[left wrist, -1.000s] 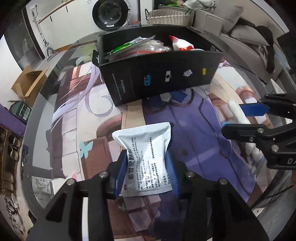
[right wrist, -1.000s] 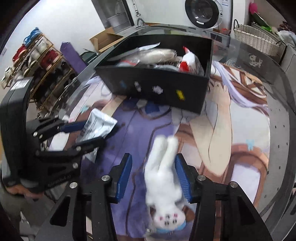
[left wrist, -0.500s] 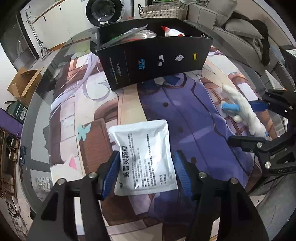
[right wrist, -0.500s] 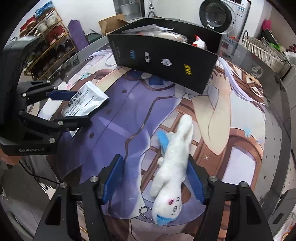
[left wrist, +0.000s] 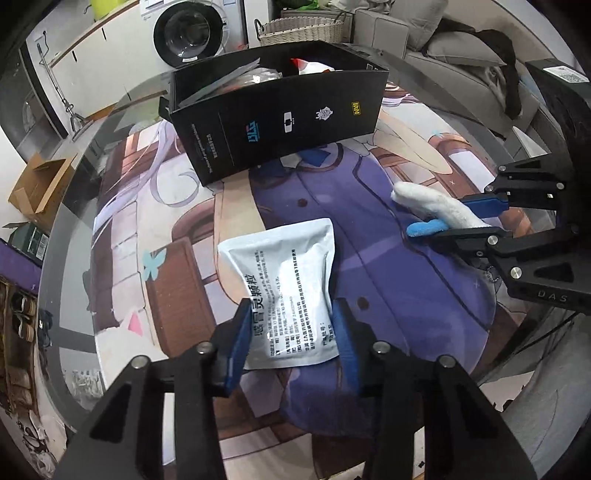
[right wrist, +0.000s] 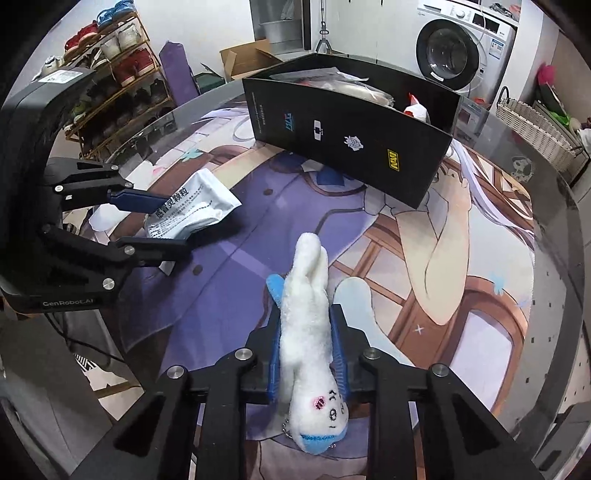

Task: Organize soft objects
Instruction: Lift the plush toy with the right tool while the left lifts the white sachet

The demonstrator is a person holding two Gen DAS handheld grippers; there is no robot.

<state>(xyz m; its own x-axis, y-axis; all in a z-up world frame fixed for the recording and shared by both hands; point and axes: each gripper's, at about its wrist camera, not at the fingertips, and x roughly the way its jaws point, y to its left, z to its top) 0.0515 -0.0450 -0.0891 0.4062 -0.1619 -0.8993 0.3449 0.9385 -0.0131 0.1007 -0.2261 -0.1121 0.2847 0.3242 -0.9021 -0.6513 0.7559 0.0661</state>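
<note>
A white medicine pouch point(left wrist: 286, 291) with black print lies between the blue pads of my left gripper point(left wrist: 291, 332), which is shut on its near end; it also shows in the right wrist view point(right wrist: 188, 214). My right gripper point(right wrist: 306, 350) is shut on a white plush toy point(right wrist: 308, 325) with blue trim, its face towards the camera. The toy also shows in the left wrist view point(left wrist: 436, 210). A black open box point(left wrist: 280, 110) holding several soft packets stands behind both; it also shows in the right wrist view point(right wrist: 351, 136).
A printed anime mat point(left wrist: 388, 277) covers the round glass table point(left wrist: 74, 229). A washing machine point(right wrist: 454, 55), wicker basket point(left wrist: 299, 29), sofa point(left wrist: 461, 51), shoe rack point(right wrist: 110, 66) and cardboard box point(left wrist: 40, 188) stand around the table.
Both grippers were open around their objects lying on the mat half a second ago. Both have now closed, the left on the pouch and the right on the plush toy.
</note>
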